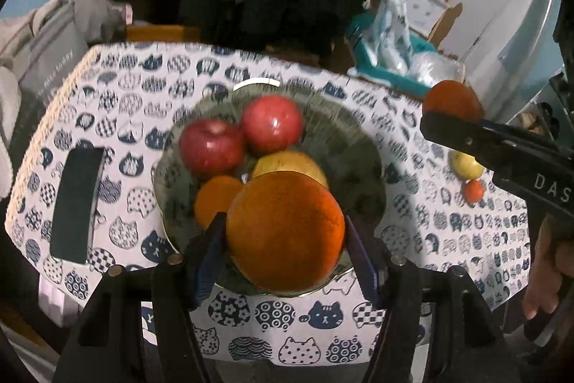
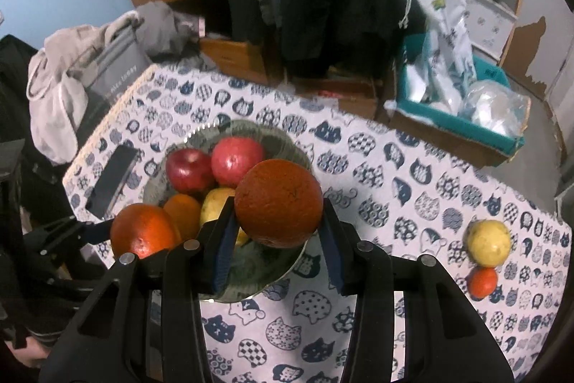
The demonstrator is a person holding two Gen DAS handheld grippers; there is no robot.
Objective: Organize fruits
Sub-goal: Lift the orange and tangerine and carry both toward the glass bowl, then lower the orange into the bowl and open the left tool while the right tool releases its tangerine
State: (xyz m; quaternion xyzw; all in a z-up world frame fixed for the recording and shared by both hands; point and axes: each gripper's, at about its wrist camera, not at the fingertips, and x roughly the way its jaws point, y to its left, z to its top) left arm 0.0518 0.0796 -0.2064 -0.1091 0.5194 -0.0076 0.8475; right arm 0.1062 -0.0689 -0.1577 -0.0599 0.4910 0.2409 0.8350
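Holding oranges: L claw (image 1: 285, 232) grips one, R claw (image 2: 278, 203) another, both over bowl (image 1: 362, 167). Risk: bowl crowded, dropped fruit rolls off.

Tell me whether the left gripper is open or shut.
Shut on a large round orange: the left gripper has both blue jaws pressed against its sides, above the green bowl.
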